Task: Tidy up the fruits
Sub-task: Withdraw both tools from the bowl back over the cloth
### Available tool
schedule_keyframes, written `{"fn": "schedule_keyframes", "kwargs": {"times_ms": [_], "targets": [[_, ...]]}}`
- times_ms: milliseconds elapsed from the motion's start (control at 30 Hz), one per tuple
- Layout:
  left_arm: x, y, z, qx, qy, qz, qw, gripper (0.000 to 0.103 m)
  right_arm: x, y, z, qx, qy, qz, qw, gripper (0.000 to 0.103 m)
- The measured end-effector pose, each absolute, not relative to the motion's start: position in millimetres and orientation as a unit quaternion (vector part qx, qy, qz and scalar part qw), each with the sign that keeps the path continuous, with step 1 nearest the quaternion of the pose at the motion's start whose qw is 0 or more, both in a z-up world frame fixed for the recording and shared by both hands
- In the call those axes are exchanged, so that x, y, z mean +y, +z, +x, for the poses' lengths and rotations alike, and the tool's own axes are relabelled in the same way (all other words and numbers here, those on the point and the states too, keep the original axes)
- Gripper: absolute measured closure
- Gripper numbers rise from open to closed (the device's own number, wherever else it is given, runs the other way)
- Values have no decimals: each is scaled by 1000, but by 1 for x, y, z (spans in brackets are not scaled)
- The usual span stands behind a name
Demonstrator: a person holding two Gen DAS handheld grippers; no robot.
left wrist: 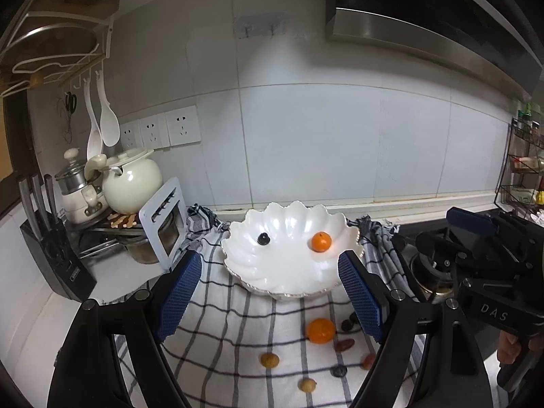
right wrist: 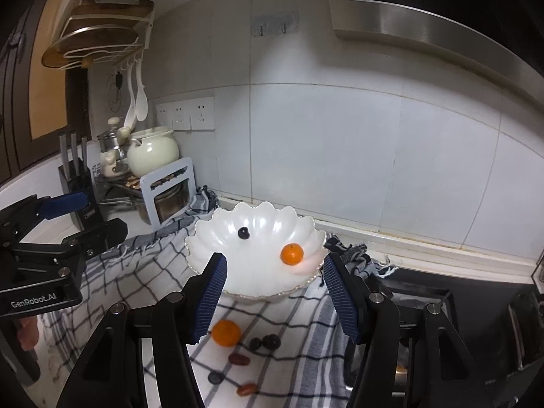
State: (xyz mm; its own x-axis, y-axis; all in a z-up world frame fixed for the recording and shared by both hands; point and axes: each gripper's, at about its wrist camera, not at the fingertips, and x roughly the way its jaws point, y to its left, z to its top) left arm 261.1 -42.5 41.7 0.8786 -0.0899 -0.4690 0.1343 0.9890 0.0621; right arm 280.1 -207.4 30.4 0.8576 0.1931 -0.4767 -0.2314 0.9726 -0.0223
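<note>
White bowl, left wrist view: the scalloped bowl [left wrist: 289,258] sits on a checked cloth [left wrist: 238,323] over the counter, and holds one small orange [left wrist: 321,241] and one dark berry [left wrist: 263,238], well apart.
Loose fruit, left wrist view: a second orange [left wrist: 320,330] lies on the cloth just in front of the bowl, with small dark, reddish and tan pieces near it.
Left gripper, left wrist view: the left gripper [left wrist: 270,297] hangs above the cloth, its blue fingers [left wrist: 178,297] standing wide apart with nothing between them.
Right gripper, left wrist view: it shows at the right edge [left wrist: 489,248] over the stove; its opening is not clear from here.
Bowl and fruit, right wrist view: the same bowl [right wrist: 251,261] with orange [right wrist: 291,254] and berry [right wrist: 243,233]; the loose orange [right wrist: 226,332] lies below the left finger.
Right gripper, right wrist view: the right gripper [right wrist: 273,297] is partly open and empty, its fingers [right wrist: 341,301] clear of everything.
Step in hand: likely picking the next loose piece.
Doing it well: lower one gripper straight over the loose orange, straddle it, close gently so the skin is not crushed, avoid pinching the cloth, and keep the other gripper away from the bowl's rim.
</note>
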Motion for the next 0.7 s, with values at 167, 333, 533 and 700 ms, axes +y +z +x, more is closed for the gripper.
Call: {"fn": "schedule_keyframes", "kwargs": {"times_ms": [167,333,533,700], "targets": [[-45,33,244,245,-63,48,966,20,-209,28,261,241,114,-39,963,42],[-45,18,234,262,-69,44,962,20,-209,19,247,250,117,-40,960,43],[-44,-3,226,284,-82,31,955,20,-205,2,238,271,137,-48,952,43],[-47,-16,221,287,-85,36,954,20,-204,-14,234,291,149,-47,944,43]]}}
